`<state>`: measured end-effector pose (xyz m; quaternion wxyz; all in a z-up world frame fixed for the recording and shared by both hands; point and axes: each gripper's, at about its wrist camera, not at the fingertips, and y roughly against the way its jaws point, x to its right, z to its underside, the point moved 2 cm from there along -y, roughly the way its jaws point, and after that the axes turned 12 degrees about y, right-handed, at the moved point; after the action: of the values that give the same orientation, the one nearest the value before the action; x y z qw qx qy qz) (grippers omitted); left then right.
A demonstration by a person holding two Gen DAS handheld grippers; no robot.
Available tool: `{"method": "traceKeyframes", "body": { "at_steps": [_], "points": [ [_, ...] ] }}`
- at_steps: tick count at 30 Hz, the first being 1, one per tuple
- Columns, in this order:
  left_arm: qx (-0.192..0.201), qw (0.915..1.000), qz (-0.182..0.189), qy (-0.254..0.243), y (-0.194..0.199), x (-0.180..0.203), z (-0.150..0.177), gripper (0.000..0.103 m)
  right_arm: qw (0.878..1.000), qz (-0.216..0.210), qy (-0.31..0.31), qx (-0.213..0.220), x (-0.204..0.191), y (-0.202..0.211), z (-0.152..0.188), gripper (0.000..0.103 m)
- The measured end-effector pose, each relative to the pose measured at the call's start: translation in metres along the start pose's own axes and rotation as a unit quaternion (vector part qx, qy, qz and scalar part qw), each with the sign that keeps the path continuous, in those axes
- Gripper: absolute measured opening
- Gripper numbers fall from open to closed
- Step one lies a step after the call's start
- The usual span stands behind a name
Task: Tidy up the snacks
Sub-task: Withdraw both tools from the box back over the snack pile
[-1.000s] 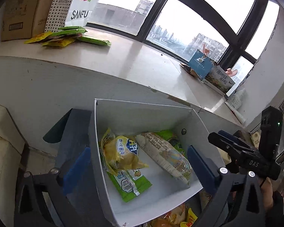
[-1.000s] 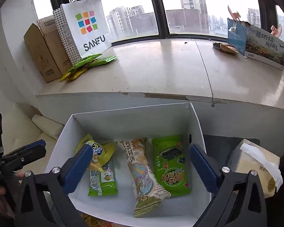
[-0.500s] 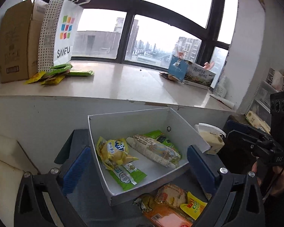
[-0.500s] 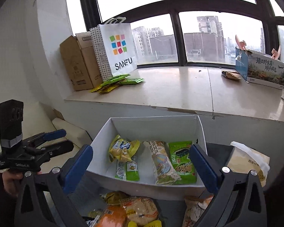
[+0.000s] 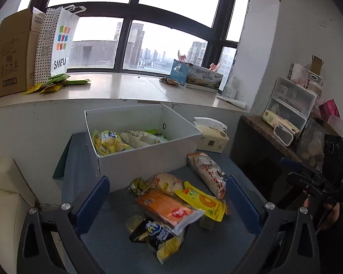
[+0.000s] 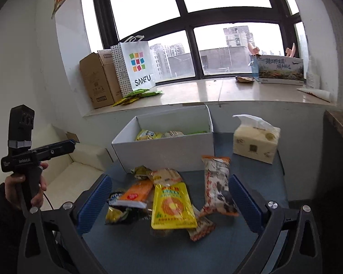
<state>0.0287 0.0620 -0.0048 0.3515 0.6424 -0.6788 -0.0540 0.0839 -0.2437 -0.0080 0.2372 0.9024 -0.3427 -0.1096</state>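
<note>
A white box on the blue-grey table holds a yellow chip bag, a long beige packet and a green packet. In front of it lies a loose pile: an orange packet, a yellow pouch, a long white-and-red bag and a dark chip bag. My left gripper and right gripper are both open and empty, held above and short of the pile.
A tissue pack stands right of the box. The window ledge behind carries a SANFU bag, cardboard boxes, green packets and a printed carton. A shelf with plastic drawers is at the right, a cream sofa at the left.
Both grippers have pulled back and up from over the box. The loose pile in front of the box has come into view. Both stay open.
</note>
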Motion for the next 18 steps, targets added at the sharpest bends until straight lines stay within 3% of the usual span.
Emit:
{"method": "traceKeyframes", "body": {
  "at_steps": [6,10,18],
  "points": [
    [-0.003,0.9999,0.005,-0.009,0.022,0.015,0.026,0.103,1.0,0.006,0.019,-0.016,-0.004,0.02,0.029,0.103],
    [-0.006,0.9997,0.013,-0.019,0.025,0.023,0.032,0.103,0.998,0.033,0.015,-0.048,0.004,-0.001,0.039,0.103],
    [-0.016,0.9995,0.009,-0.027,0.021,0.027,0.037,0.103,0.996,0.034,-0.03,-0.083,0.019,-0.043,0.046,0.103]
  ]
}}
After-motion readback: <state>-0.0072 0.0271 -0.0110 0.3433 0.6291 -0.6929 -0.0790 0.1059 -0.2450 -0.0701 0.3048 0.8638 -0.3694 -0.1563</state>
